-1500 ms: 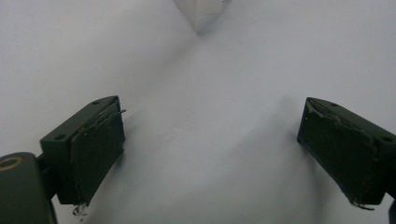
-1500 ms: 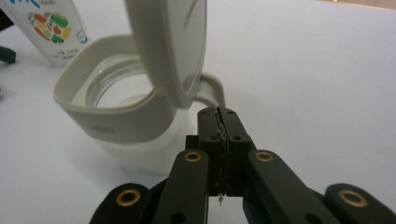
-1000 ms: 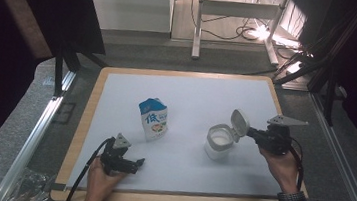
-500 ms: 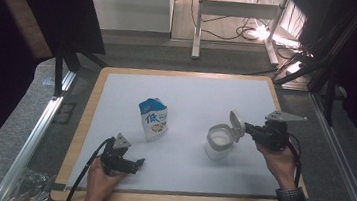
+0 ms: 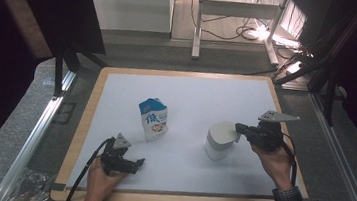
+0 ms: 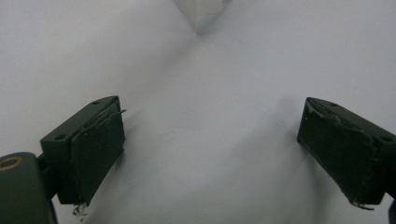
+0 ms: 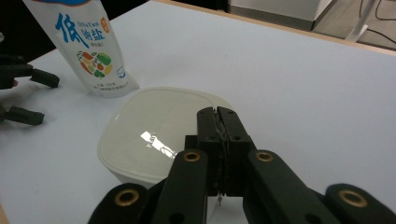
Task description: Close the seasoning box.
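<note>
A white lidded container (image 5: pixel 220 140) stands right of centre on the white board, its lid lying flat on it. My right gripper (image 5: pixel 239 129) is shut, its tips over the lid's right edge; in the right gripper view the jaws (image 7: pixel 217 114) press together above the glossy lid (image 7: pixel 154 135), with nothing visible between them. A blue and white salt bag (image 5: pixel 153 119) stands upright at the board's middle left, also the bag (image 7: pixel 88 46) seen behind the container. My left gripper (image 5: pixel 138 165) rests open near the front left edge, its fingers (image 6: pixel 93 149) wide apart over bare board.
The white board (image 5: pixel 192 92) has a wooden frame (image 5: pixel 84 120) and sits on a grey table with metal rails at both sides. Table legs and cables stand on the floor beyond the far edge.
The container's lid, held tilted up by my right gripper a second ago, has swung down flat onto the container. The left gripper has stayed put.
</note>
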A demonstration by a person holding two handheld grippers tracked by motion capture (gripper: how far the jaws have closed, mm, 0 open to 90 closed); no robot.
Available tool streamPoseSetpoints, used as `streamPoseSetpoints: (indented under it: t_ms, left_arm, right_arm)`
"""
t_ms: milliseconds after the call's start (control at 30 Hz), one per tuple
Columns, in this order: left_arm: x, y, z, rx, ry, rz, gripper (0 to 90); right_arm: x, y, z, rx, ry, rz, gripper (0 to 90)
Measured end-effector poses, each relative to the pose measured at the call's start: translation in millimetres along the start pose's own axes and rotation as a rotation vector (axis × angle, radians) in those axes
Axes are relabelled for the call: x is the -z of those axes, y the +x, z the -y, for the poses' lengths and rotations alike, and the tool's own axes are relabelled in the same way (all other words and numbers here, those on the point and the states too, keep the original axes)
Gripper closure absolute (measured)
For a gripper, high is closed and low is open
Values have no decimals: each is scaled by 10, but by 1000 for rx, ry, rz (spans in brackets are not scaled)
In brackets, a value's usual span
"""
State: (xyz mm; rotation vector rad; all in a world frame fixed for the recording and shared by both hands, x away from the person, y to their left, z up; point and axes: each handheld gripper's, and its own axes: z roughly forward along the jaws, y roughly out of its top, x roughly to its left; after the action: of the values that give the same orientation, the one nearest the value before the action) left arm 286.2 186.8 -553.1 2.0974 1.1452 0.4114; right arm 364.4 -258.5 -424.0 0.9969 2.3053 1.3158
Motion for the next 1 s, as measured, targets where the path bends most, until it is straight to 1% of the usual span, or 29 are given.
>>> streamPoseSetpoints:
  t_ms: [167, 233, 433, 733, 833, 1000]
  left_arm:
    - [1, 0, 0, -1, 1, 0, 72]
    - [1, 1, 0, -1, 1, 0, 72]
    - [1, 2, -1, -3, 0, 0, 72]
    - [4, 5, -1, -5, 4, 0, 72]
    - [3, 6, -1, -6, 3, 1, 72]
    - [4, 7, -1, -7, 4, 1, 72]
  right_arm:
    - [30, 5, 10, 7, 2, 23, 817]
    - [42, 8, 15, 4, 1, 27, 776]
    - [86, -10, 33, 4, -3, 31, 616]
    - [161, -48, 70, 1, 3, 46, 424]
    - [186, -48, 83, -3, 7, 43, 377]
    - [230, -44, 109, -3, 4, 43, 327]
